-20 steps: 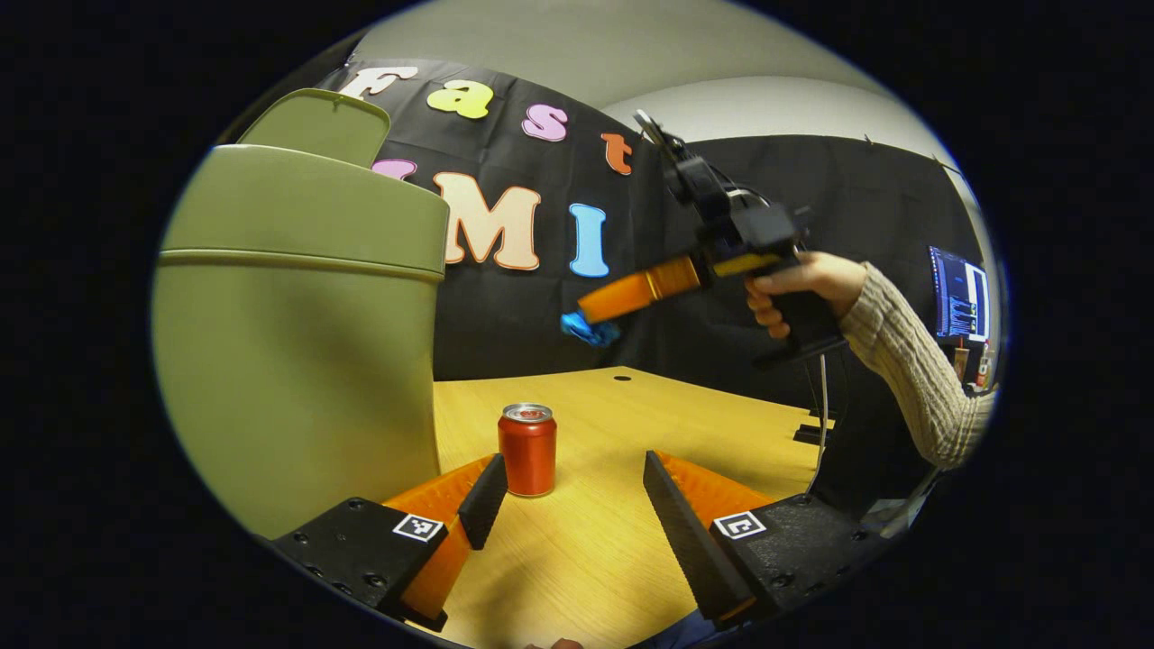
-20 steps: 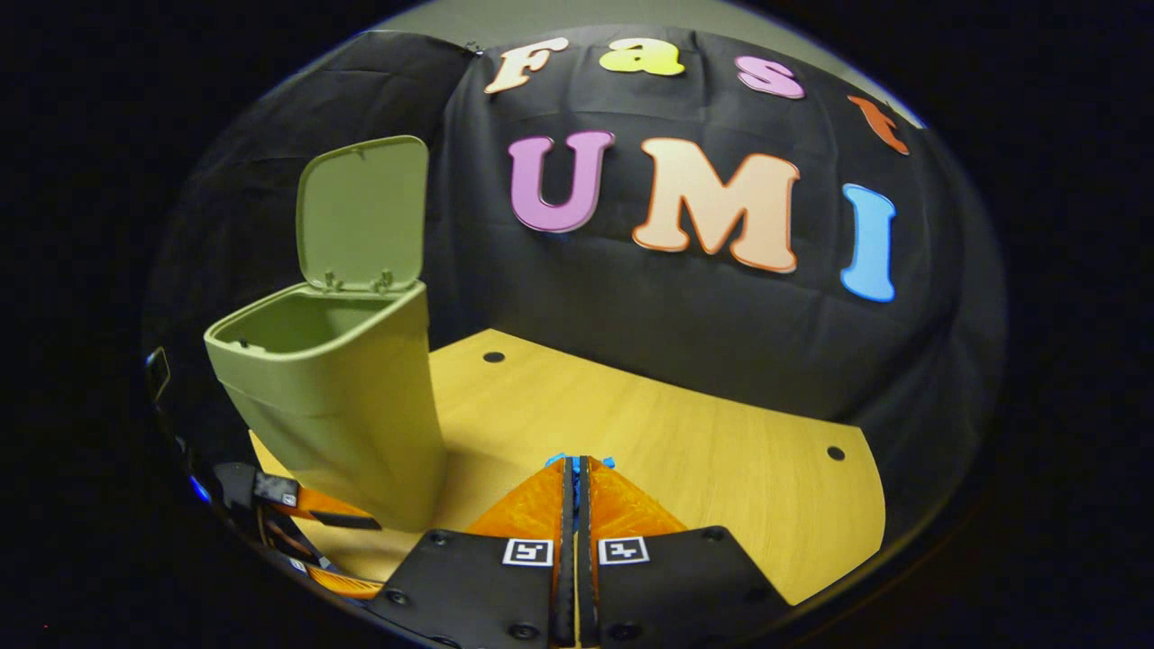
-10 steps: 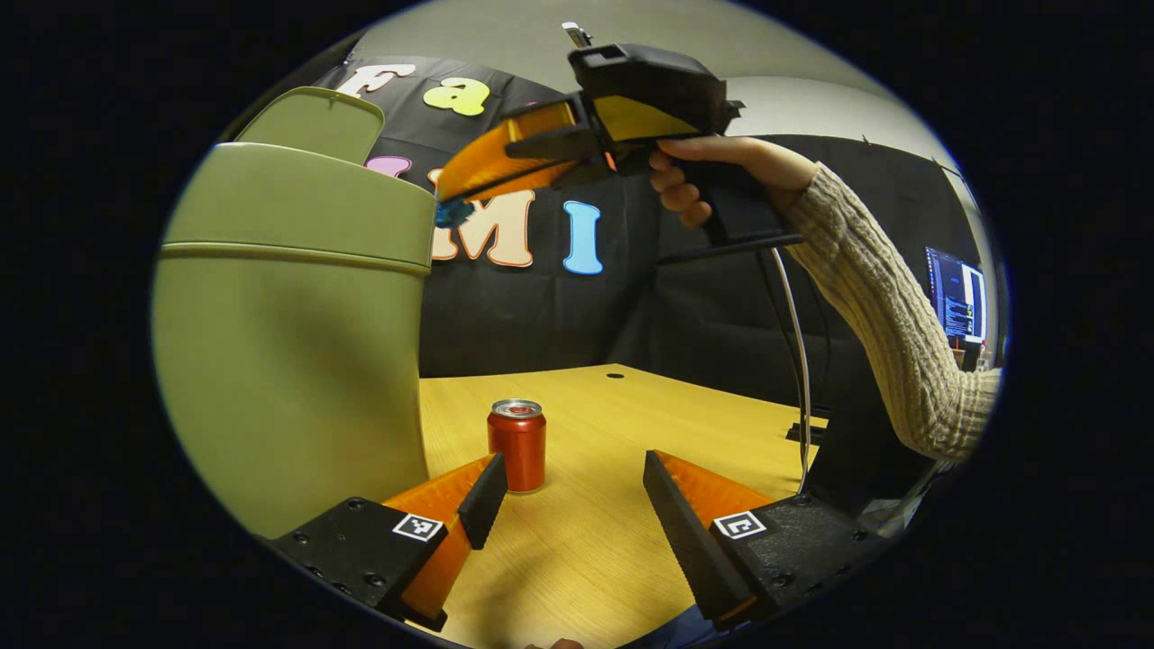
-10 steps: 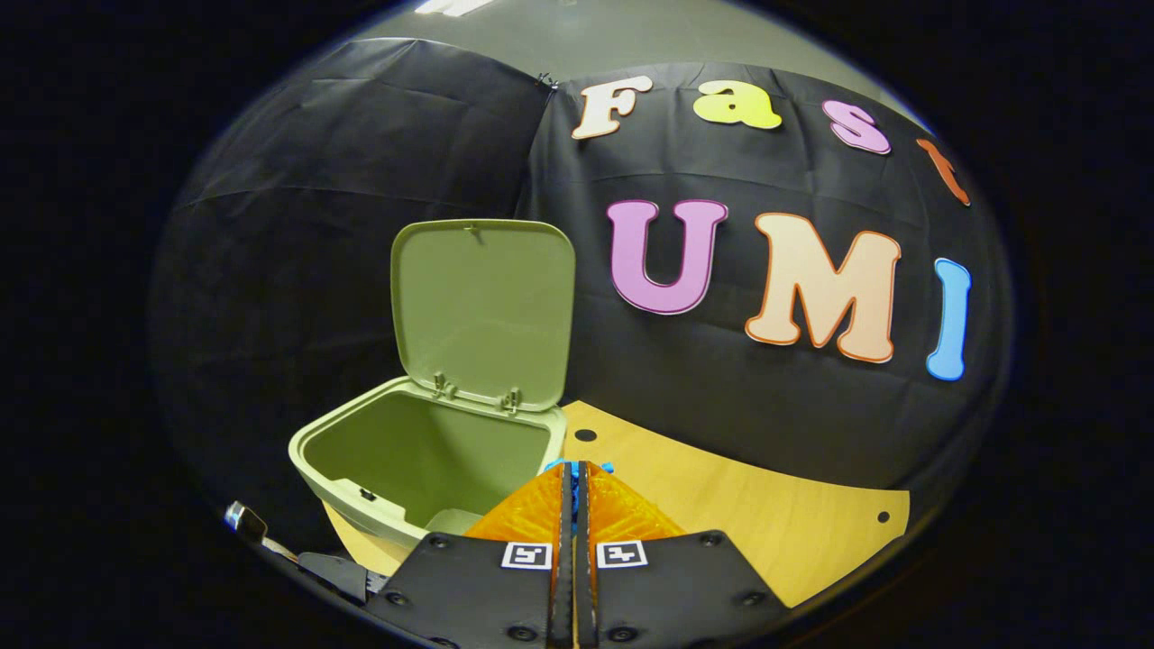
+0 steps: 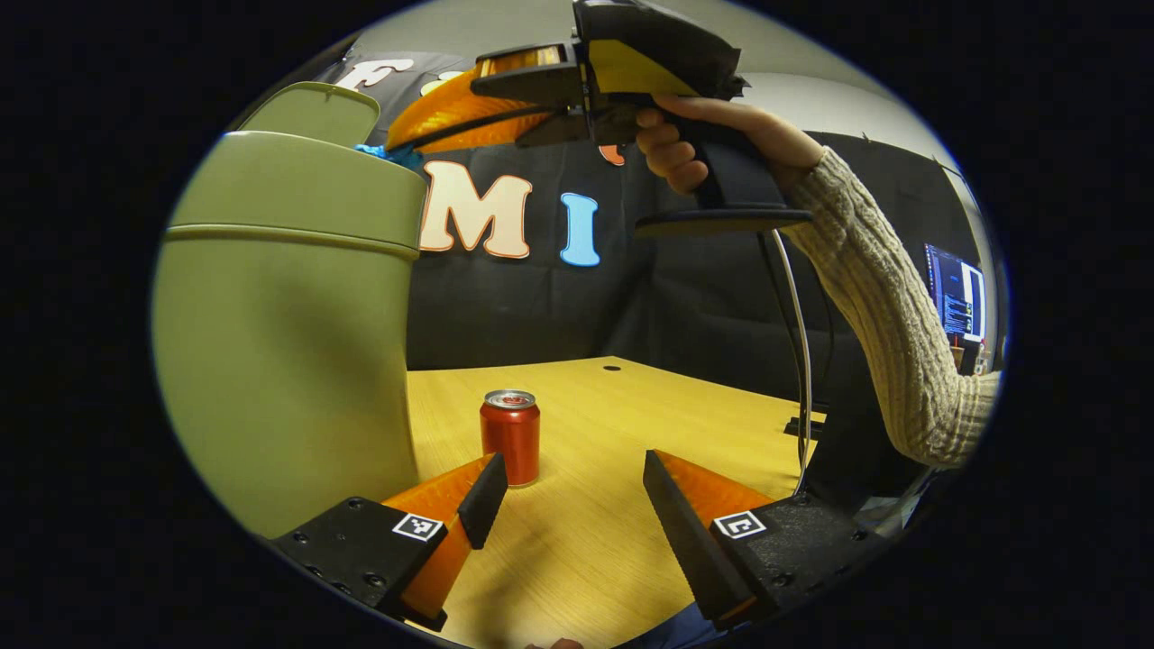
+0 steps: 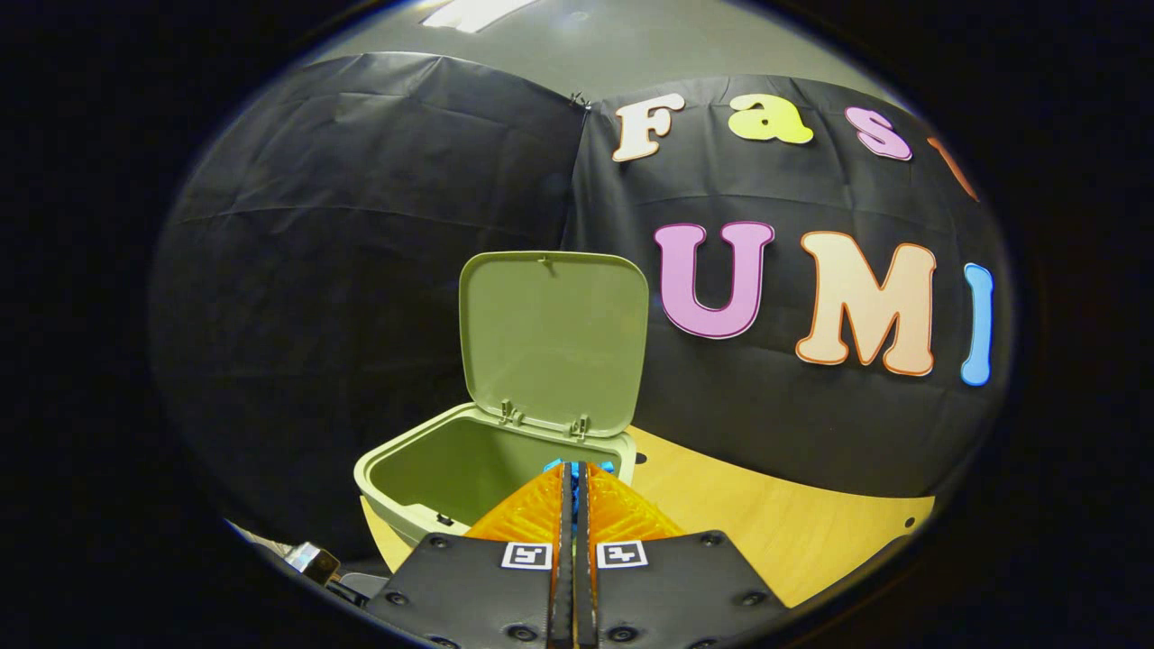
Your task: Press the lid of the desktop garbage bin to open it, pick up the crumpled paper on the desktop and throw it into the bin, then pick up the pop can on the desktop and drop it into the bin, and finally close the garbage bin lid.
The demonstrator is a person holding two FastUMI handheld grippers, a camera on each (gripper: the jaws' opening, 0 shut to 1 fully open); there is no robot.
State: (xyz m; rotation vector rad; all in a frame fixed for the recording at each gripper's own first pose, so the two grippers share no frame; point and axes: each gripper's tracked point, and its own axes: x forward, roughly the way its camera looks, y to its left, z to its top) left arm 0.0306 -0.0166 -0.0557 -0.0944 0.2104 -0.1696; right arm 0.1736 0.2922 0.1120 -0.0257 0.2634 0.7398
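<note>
Right hand-held gripper (image 6: 575,470), fingers pressed together on the blue crumpled paper (image 6: 577,466), poised above the open mouth of the green garbage bin (image 6: 406,473); its lid (image 6: 552,338) stands upright at the rear. In the left gripper view, the same paper (image 5: 389,155) sits at the bin's (image 5: 279,342) top edge, the right hand-held gripper (image 5: 401,144) held by a hand (image 5: 712,149) in a knitted sleeve (image 5: 888,311). Left hand-held gripper (image 5: 568,491) released, fingers spread low over the wooden surface (image 5: 586,550). Red pop can (image 5: 510,437) upright on the surface, just beyond the left finger, beside the bin.
</note>
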